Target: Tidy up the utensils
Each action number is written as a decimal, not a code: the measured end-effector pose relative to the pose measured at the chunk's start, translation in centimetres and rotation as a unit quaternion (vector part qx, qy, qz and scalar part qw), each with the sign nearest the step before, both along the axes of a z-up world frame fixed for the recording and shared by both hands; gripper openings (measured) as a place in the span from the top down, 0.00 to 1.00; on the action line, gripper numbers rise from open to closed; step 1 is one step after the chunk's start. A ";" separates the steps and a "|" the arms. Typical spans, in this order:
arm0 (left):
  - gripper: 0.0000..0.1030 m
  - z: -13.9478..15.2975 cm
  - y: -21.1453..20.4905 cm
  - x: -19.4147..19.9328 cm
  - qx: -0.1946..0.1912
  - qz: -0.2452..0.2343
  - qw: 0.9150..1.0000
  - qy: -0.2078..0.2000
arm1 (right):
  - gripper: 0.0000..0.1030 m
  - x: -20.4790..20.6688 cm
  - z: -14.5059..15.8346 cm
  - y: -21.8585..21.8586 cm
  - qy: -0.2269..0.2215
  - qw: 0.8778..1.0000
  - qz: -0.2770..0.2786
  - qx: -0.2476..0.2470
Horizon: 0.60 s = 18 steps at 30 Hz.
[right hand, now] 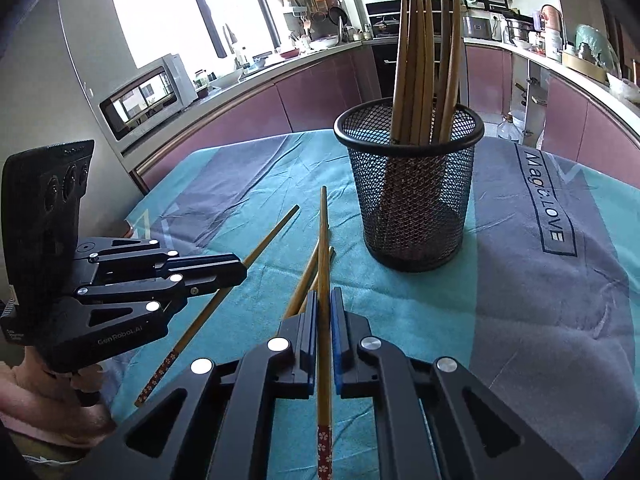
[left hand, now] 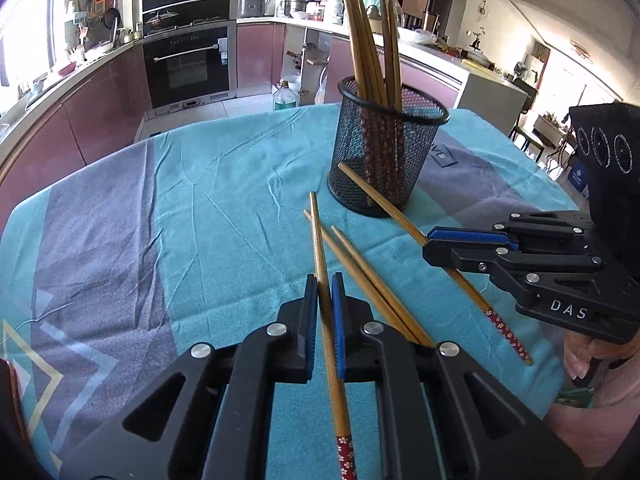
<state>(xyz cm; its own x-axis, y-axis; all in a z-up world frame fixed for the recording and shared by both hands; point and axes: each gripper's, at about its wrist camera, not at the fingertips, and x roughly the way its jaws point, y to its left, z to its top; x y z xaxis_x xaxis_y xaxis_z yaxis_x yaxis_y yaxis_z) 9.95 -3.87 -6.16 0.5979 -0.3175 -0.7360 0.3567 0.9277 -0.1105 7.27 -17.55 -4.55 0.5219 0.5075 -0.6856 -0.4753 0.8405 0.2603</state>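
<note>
A black mesh cup point(left hand: 390, 148) stands on the table and holds several wooden chopsticks point(left hand: 370, 48); it also shows in the right wrist view point(right hand: 412, 192). My left gripper point(left hand: 324, 292) is shut on a chopstick point(left hand: 320, 248) with a red patterned end. My right gripper point(right hand: 325, 304) is shut on another chopstick point(right hand: 323, 240); it shows from the side in the left wrist view point(left hand: 430, 242). Two more chopsticks point(left hand: 360, 272) lie on the cloth between the grippers, near the cup.
The table wears a teal and grey cloth point(left hand: 200, 200). Kitchen counters, an oven point(left hand: 186, 64) and a microwave point(right hand: 148, 96) stand behind. A plastic bottle point(left hand: 285, 98) stands on the floor beyond the table's far edge.
</note>
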 end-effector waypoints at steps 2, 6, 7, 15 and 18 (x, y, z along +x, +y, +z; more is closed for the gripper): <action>0.93 0.7 0.2 -0.2 -0.010 -0.004 1.000 -0.005 | 0.95 -0.3 0.6 -0.4 -0.005 1.000 0.000 0.009; 0.93 2.6 0.7 -0.8 -0.031 -0.012 0.999 -0.022 | 0.95 -0.8 2.1 -1.1 -0.021 0.999 -0.002 0.026; 0.93 3.1 0.9 -0.9 -0.035 -0.013 0.999 -0.026 | 0.95 -0.9 2.5 -1.4 -0.026 0.999 -0.003 0.031; 0.93 6.8 1.7 -1.5 -0.072 -0.029 0.995 -0.057 | 0.95 -1.3 5.2 -2.9 -0.063 0.996 -0.019 0.061; 0.96 8.0 1.8 -1.7 -0.081 -0.032 0.994 -0.070 | 0.95 -1.2 6.0 -3.5 -0.075 0.994 -0.025 0.071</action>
<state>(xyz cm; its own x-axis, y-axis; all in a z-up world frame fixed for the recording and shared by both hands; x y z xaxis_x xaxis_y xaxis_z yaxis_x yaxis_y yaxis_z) 8.22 -2.09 1.88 0.6659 -0.4662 -0.5825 0.4367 0.8766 -0.2024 6.09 -21.07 1.49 0.6404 0.5641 -0.5212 -0.4762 0.8241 0.3068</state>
